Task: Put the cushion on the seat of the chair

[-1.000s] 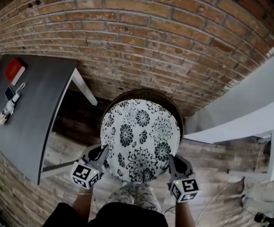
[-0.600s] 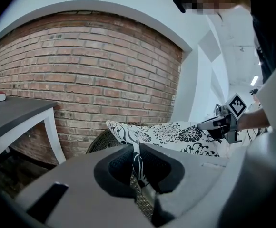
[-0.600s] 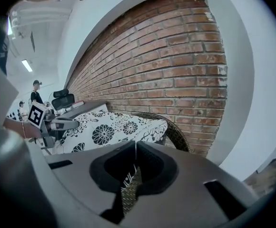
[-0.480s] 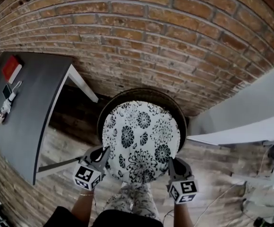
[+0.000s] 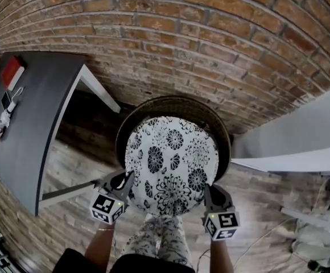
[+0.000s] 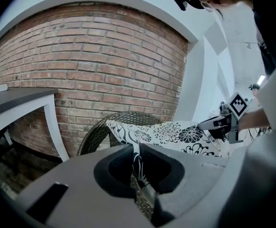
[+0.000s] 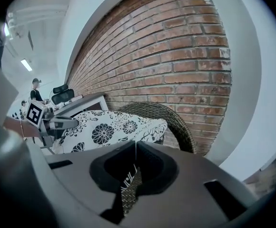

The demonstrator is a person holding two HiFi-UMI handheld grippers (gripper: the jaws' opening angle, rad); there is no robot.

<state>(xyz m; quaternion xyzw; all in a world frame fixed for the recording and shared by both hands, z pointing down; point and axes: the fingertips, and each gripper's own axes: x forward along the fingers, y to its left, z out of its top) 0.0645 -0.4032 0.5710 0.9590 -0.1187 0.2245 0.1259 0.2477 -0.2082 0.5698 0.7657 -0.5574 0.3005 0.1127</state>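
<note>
The left gripper [image 5: 124, 182] is clenched on the near left edge of the cushion [image 5: 173, 155]. Its own view shows a thin fold of the printed fabric pinched tight between the two dark jaws. The right gripper [image 5: 209, 191] has the near right edge the same way, with its jaws closed on a sliver of cloth. Each is carried in one of the person's hands, with the marker cubes towards the body. Patterned trousers [image 5: 160, 239] show just below the cushion, between the two forearms.

The cushion is round and white, printed with black flowers. It is held roughly flat between the two grippers and stretches away from the person. It hangs over the chair [image 5: 176, 103], a round tub of dark woven wicker. The wicker rim shows as a crescent past the cushion's far edge and down its sides. From the gripper views the cushion sits about level with the top of the wicker back. I cannot tell whether its underside touches the seat.

A wood plank floor [image 5: 77, 172] lies around the chair. To the left stands a dark grey table [image 5: 37, 135] on white legs, with a red item [image 5: 11, 71] and some small things near its far end. Behind everything runs a red brick wall [image 5: 210, 38], and a white panel [image 5: 304, 127] angles in on the right.
</note>
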